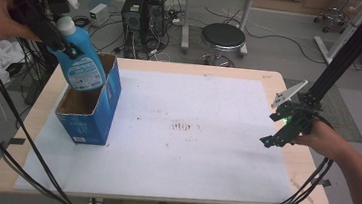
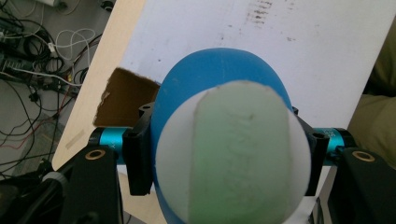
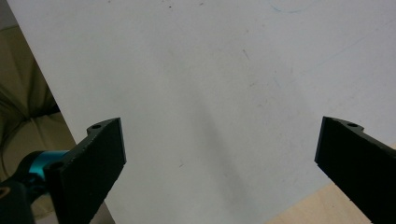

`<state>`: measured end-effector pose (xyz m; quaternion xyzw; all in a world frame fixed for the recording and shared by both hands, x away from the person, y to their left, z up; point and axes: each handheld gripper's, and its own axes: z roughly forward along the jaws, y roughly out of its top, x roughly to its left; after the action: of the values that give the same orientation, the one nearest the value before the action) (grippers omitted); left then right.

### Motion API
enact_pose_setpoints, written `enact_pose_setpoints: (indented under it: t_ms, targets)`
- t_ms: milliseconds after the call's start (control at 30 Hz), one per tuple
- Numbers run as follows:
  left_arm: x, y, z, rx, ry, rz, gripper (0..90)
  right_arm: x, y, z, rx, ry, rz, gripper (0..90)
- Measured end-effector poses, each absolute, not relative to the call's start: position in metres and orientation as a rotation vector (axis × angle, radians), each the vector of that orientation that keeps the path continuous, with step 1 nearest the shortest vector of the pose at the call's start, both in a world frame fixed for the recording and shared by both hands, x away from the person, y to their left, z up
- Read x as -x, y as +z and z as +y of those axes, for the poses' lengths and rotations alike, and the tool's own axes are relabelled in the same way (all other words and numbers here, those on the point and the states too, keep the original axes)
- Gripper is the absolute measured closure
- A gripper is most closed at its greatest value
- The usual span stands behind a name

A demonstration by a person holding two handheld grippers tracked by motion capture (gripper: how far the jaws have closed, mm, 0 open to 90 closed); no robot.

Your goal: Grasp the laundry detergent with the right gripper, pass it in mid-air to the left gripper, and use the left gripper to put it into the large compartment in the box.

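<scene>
Two grippers were at work: the left gripper (image 1: 57,40) clamped a blue bottle (image 1: 80,62) tilted over the open box (image 1: 99,109), seemingly for packing, while the right gripper (image 1: 279,134) waited, jaws apart.

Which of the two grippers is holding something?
The left gripper: shut on the blue bottle over the blue cardboard box. The right gripper is open, empty.

I'm working in a lab: black computer towers (image 1: 143,15), tangled floor cables (image 1: 271,33) and a round black stool (image 1: 223,38) beyond my left claw (image 1: 64,45).
</scene>
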<state>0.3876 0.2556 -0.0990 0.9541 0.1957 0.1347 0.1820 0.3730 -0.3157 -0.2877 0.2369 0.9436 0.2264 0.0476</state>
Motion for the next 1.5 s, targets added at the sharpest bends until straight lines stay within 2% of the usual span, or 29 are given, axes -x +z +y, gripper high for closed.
enact_pose_setpoints:
  t_ms: [567, 1200, 1500]
  targets:
    - [-0.395, -0.145, 0.28, -2.663, 0.368, 0.676, 38.1, -0.371, -0.287, -0.316, -0.738, 0.69, 2.864, 0.9]
    - [-0.41, -0.237, 0.267, -2.771, 0.285, 0.662, 38.0, -0.372, -0.295, -0.313, -0.726, 0.686, 2.876, 0.9]
    - [-0.414, -0.267, 0.267, -2.79, 0.232, 0.695, 38.0, -0.374, -0.297, -0.31, -0.723, 0.684, 2.878, 0.9]
